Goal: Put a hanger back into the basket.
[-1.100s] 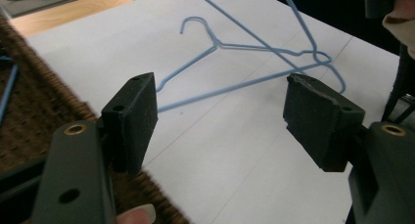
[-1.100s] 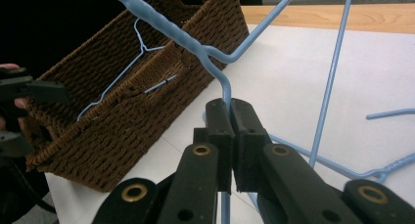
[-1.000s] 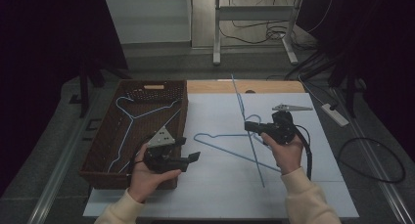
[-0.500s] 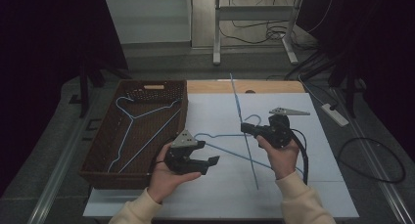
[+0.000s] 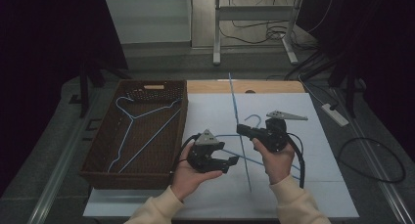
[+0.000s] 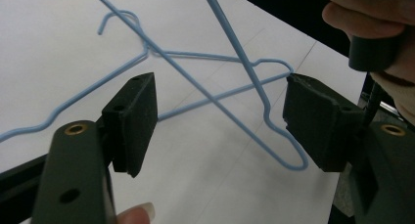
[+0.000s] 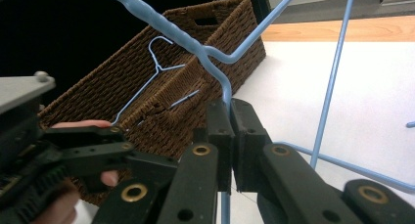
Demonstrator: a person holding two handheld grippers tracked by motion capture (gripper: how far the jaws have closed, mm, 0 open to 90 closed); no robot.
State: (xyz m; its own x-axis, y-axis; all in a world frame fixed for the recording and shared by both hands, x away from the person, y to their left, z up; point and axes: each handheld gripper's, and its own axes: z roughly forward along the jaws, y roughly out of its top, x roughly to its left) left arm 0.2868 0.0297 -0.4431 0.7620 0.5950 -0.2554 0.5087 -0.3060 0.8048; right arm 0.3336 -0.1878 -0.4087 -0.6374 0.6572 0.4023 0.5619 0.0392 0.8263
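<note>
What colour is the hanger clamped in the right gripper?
Light blue wire hanger, clearest in the right gripper view, pinched between the right gripper pads.

Right tongs clamped on blue hanger; wicker basket behind.

No text, label, brand, number or sign can be read on anything here.
</note>
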